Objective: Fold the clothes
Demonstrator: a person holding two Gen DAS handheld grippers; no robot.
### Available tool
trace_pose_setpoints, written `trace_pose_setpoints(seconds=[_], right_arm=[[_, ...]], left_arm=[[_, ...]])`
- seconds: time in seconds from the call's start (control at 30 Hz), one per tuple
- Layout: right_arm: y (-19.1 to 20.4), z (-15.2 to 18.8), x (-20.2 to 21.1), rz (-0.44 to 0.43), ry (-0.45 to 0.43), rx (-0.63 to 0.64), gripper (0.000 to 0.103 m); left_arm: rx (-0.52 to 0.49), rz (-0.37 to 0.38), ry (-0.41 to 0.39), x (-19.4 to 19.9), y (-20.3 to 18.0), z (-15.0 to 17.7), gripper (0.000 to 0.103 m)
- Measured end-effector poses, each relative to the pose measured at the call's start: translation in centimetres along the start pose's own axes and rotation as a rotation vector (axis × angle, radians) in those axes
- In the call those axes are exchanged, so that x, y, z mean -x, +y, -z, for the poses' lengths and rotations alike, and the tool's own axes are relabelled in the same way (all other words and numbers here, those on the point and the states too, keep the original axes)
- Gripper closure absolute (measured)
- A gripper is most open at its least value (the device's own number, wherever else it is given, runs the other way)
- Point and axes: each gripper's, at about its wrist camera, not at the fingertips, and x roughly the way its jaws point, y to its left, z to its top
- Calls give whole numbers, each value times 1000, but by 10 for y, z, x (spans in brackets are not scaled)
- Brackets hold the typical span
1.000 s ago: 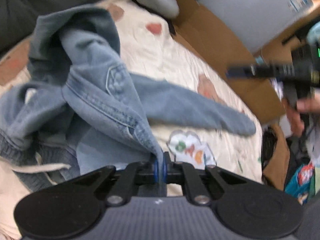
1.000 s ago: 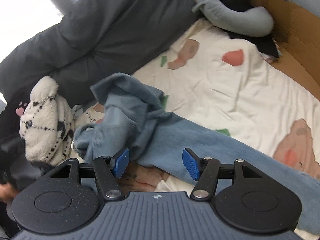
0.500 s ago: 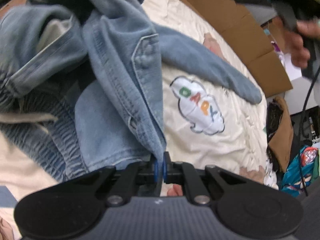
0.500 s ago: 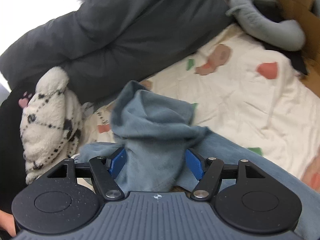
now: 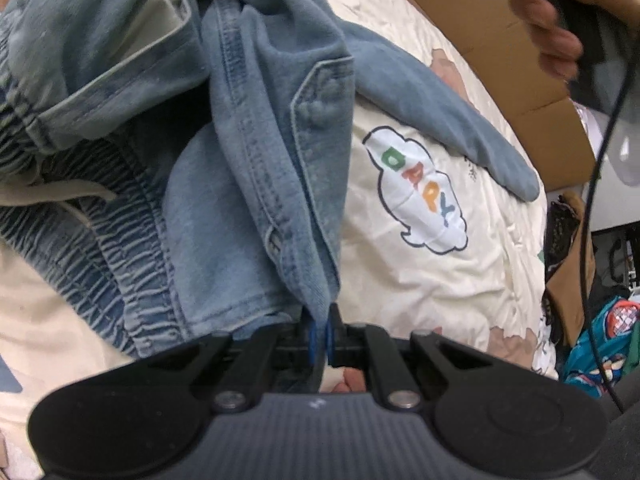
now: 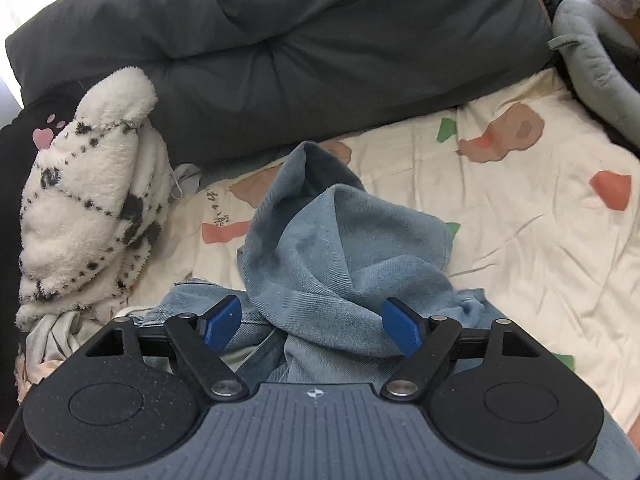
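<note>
Closer now, right gripper (image 6: 314, 324) fingers gape around bunched jeans (image 5: 256, 152) (left gripper (image 5: 320, 334) pinches their hem).

Left gripper (image 5: 320, 336) is clamped tight, blue pads pressed together with just a thin sliver of denim pinched between them. Right gripper (image 6: 314, 322) is spread wide, blue fingertips (image 6: 222, 322) well apart on either side of a bunched fold and not squeezing it. In the left wrist view a hand (image 5: 556, 20) is wrapped around the other gripper's handle, top right.
</note>
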Motion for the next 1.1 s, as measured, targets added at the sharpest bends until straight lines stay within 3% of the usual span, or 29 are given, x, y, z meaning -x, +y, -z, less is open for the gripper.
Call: trace_pose_setpoints(seconds=[0.1,0.13,0.17,0.23,0.33,0.73,1.1], right_arm=[[-2,1,-18,17,34,24,20],[-4,2,-23,18,52,21,25],[-7,3,-29,15,77,5,47],[-15,6,-34,30,108,-28,77],[-26,11,-23,20,97,-49,87],[-78,48,89,229,144,-35,99],[-129,83,186,369,186,-140,103]], left_arm=[[4,-4,11,1,2,-2,98],[4,-8,14,1,2,-2,98],[7,-10,14,2,3,-3,98],[14,-14,15,3,4,-3,98],[15,-18,14,3,4,-3,98],[-84,-54,-2,14,-8,3,98],[-121,-101,-23,34,-8,4,98]])
